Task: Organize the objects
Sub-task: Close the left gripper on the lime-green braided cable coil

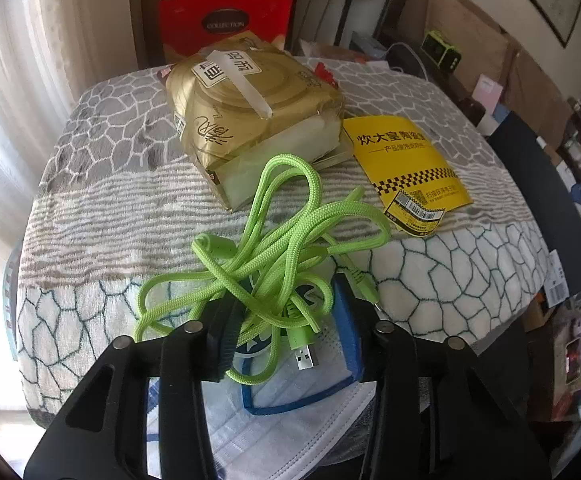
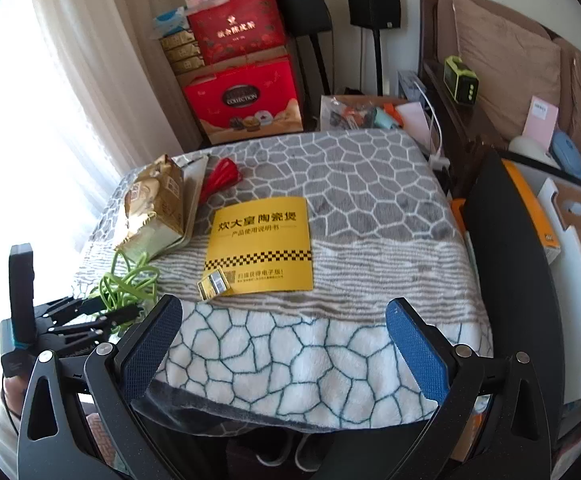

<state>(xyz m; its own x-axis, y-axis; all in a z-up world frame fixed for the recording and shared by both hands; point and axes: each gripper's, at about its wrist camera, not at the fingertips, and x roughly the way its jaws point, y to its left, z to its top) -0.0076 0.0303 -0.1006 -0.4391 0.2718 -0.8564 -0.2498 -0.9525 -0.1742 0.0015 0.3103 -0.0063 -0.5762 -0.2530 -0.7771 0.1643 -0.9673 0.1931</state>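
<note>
A tangled bright green cable (image 1: 274, 248) lies bunched at the near edge of the blanket-covered table (image 1: 102, 208). My left gripper (image 1: 284, 332) is shut on it, and its USB plug (image 1: 304, 356) pokes out between the fingers. A white face mask (image 1: 290, 412) with a blue strap sits under the cable. A gold tissue pack (image 1: 250, 108) and a yellow booklet (image 1: 406, 168) lie further back. In the right wrist view my right gripper (image 2: 286, 340) stands wide open over the near edge with nothing in it. The booklet (image 2: 262, 248) is ahead of it, the left gripper (image 2: 102, 312) and cable (image 2: 130, 284) to its left.
A red tassel (image 2: 222, 176) lies beside the gold pack (image 2: 158, 208). Red gift boxes (image 2: 246, 100) stand behind the table against the curtain. A black panel (image 2: 510, 280) and cardboard boxes line the right side. A green clock (image 2: 460, 78) sits on the headboard shelf.
</note>
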